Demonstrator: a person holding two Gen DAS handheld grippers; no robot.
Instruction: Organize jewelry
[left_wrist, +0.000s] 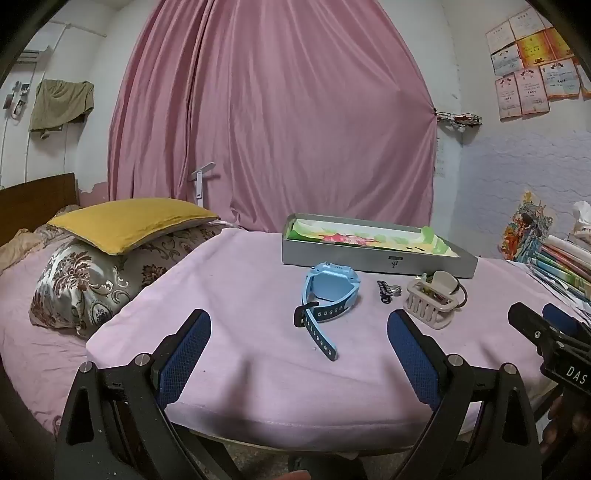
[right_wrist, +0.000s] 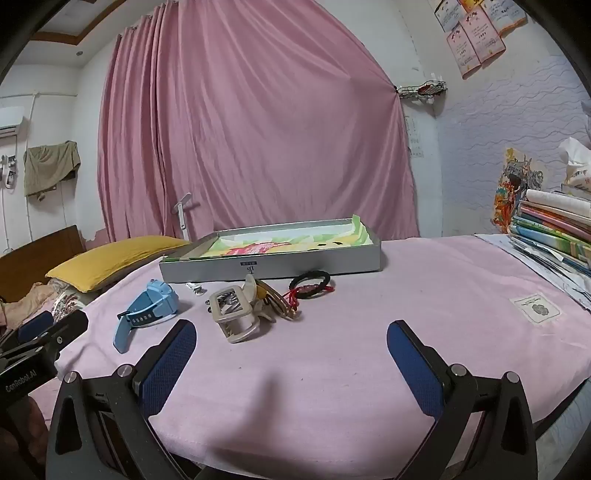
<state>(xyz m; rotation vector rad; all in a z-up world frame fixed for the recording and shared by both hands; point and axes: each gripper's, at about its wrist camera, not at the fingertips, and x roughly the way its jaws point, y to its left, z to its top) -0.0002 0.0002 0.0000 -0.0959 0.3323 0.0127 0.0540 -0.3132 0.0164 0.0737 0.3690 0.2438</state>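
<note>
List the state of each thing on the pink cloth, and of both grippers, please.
Grey shallow box: open, no lid.
Light blue plastic watch: strap unbuckled, lying loose.
Beige plastic hair claw: lying on its side.
Black braided bracelet: flat.
Left gripper: open, empty.
Right gripper: open, empty.

- Between the wide-apart jaws of the left gripper (left_wrist: 299, 332) and of the right gripper (right_wrist: 291, 341) lies only bare pink cloth of the surface (right_wrist: 424, 295).
- Ahead of the left gripper the blue watch (left_wrist: 327, 295) lies in the way, its strap reaching towards the jaws.
- Ahead-left of the right gripper sit the beige hair claw (right_wrist: 236, 314) and the black bracelet (right_wrist: 310, 282), close together.
- Beyond them the grey tray (right_wrist: 273, 264) stands crosswise, a low wall.
- Right of the right gripper the cloth is open up to the stack of books (right_wrist: 550, 229).
- Left of the left gripper the pillows (left_wrist: 110, 258) bound the edge.
</note>
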